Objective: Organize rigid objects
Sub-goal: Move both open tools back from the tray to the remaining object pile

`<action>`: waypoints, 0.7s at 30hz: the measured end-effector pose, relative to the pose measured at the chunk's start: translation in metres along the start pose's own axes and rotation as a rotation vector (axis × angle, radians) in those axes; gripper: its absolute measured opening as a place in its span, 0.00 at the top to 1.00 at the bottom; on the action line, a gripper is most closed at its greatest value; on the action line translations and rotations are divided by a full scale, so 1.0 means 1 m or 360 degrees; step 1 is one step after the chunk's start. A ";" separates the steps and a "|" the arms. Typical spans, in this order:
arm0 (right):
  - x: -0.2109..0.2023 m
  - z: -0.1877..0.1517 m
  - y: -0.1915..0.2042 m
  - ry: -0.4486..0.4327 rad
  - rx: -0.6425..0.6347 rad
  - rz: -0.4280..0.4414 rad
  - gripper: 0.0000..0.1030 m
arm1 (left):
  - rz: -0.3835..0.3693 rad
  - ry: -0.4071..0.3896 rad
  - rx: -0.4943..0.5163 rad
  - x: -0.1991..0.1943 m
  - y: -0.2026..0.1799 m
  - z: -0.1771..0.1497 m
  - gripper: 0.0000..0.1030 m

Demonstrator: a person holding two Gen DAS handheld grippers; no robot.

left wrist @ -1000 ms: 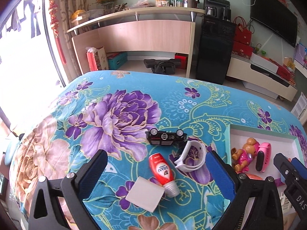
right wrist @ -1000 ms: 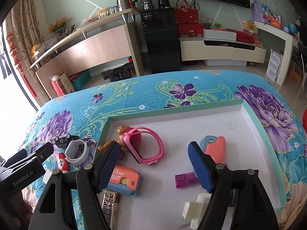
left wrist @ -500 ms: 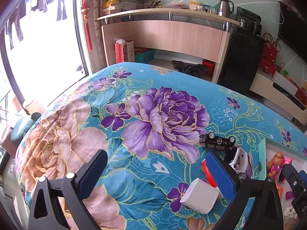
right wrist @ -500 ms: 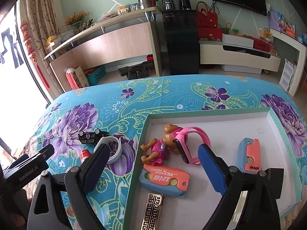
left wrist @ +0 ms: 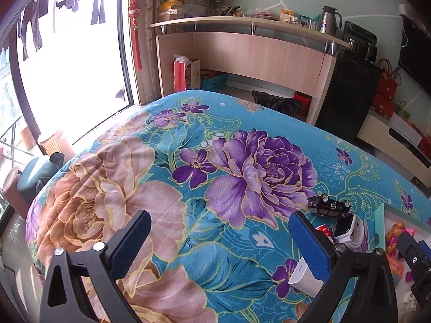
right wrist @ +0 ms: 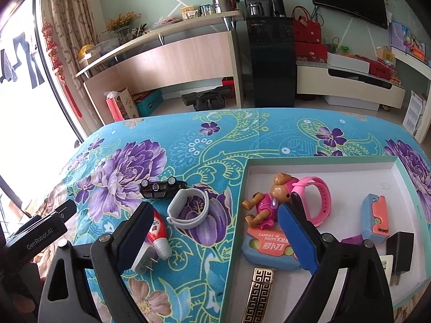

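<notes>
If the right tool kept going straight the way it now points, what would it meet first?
Most likely the green rim of the tray, which runs between the right tool's open fingers; depth is hard to judge, so the white watch band could come first.

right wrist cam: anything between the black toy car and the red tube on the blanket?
Nothing sits between the black toy car and the red tube in the right wrist view, only bare blanket. The white wristband lies just to the right.

On the floral blanket [right wrist: 204,140], left of the tray, lie four things: one overturned black toy car [right wrist: 161,187], one white wristband [right wrist: 188,210], one red tube [right wrist: 159,232] and one white plug adapter [right wrist: 142,262]. The tray [right wrist: 317,159] on the right holds one toy bear [right wrist: 269,199], one pink wristband [right wrist: 315,199], two carrot knives [right wrist: 269,246] [right wrist: 375,219], one gold-patterned bar [right wrist: 258,296] and one black charger [right wrist: 401,253].
</notes>
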State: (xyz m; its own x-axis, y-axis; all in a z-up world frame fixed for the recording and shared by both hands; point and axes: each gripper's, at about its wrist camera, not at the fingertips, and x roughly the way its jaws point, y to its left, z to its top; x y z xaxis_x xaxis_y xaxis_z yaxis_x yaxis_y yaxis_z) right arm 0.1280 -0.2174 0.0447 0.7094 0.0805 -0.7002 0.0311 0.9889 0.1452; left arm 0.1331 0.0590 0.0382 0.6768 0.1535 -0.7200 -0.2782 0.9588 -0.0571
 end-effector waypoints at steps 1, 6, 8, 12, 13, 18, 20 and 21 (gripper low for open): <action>0.000 0.000 0.002 -0.0003 -0.0002 0.0014 0.09 | 0.0002 0.0003 0.0000 0.000 0.002 0.000 0.00; -0.001 -0.001 0.002 -0.0009 0.0021 0.0050 0.09 | -0.0043 0.0045 0.0004 0.004 0.006 -0.001 0.00; 0.000 -0.002 -0.001 -0.0002 0.0039 0.0064 0.09 | -0.0062 0.0065 0.0017 0.006 0.004 -0.003 0.00; 0.001 -0.003 -0.003 0.0012 0.0042 0.0057 0.09 | -0.0106 0.0110 0.0058 0.011 -0.001 -0.005 0.00; 0.002 -0.004 -0.003 0.0017 0.0041 0.0052 0.09 | -0.0121 0.0125 0.0072 0.012 -0.003 -0.006 0.00; 0.005 -0.006 -0.003 0.0033 0.0044 0.0062 0.09 | -0.0238 0.0208 0.0185 0.017 -0.019 -0.013 0.00; 0.006 -0.007 -0.005 0.0044 0.0044 0.0054 0.10 | -0.0281 0.0240 0.0246 0.019 -0.028 -0.018 0.00; 0.007 -0.008 -0.006 0.0053 0.0046 0.0049 0.10 | -0.0300 0.0259 0.0275 0.020 -0.032 -0.020 0.00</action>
State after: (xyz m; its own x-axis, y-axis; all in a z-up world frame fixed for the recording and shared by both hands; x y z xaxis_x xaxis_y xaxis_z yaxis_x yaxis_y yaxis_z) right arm 0.1271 -0.2217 0.0338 0.6864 0.1156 -0.7180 0.0300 0.9820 0.1867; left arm 0.1420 0.0262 0.0119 0.5834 -0.0580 -0.8101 -0.0284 0.9954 -0.0917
